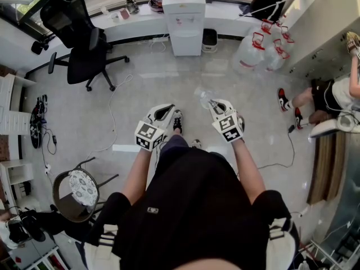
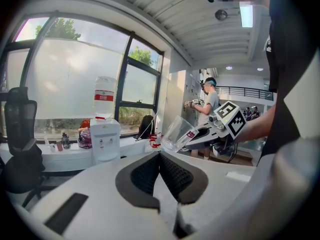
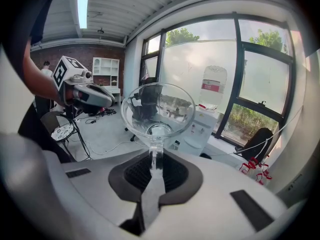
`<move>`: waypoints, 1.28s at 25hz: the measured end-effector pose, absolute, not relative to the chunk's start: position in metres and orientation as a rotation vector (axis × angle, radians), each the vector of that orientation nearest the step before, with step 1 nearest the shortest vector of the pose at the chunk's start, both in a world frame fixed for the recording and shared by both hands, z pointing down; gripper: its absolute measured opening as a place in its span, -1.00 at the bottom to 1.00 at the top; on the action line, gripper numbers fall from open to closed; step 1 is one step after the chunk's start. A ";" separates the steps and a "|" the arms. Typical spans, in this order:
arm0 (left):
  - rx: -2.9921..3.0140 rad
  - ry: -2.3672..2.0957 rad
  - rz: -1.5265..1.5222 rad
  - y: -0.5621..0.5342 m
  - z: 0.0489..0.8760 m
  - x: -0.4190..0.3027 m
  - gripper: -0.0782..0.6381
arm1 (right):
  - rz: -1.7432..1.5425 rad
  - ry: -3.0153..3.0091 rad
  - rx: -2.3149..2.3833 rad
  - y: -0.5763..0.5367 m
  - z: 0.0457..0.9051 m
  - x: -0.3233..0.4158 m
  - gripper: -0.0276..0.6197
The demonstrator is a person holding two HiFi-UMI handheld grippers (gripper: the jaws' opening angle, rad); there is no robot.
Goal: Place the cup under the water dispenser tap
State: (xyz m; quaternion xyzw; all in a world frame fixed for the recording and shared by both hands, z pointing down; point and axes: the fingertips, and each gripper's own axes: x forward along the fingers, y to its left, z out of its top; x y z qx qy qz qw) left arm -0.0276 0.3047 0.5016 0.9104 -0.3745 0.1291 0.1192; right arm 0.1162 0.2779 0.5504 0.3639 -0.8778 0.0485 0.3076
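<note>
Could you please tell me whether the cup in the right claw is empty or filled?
Empty: in the right gripper view the cup is see-through from rim to base, with no liquid inside.

Water dispenser (image 1: 183, 16) top cut off by edge; taps (image 1: 181, 21) indistinct.

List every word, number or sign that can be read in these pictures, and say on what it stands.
Nothing can be read.
Red label on the water bottle: print too blurred.
Red sticker on the right gripper: too small.
Marker cube of the left gripper, marker cube of the right gripper: square patterns, no letters.
Cup: no print.
</note>
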 end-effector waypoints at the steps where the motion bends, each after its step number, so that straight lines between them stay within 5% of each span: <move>1: 2.661 -1.094 0.379 0.301 0.502 -0.029 -0.78 | 0.131 -2.322 0.962 0.275 0.550 0.115 -0.88; 32: 2.687 -0.953 0.393 0.134 0.501 -0.041 -0.78 | 0.189 -2.261 1.032 0.131 0.554 0.096 -0.89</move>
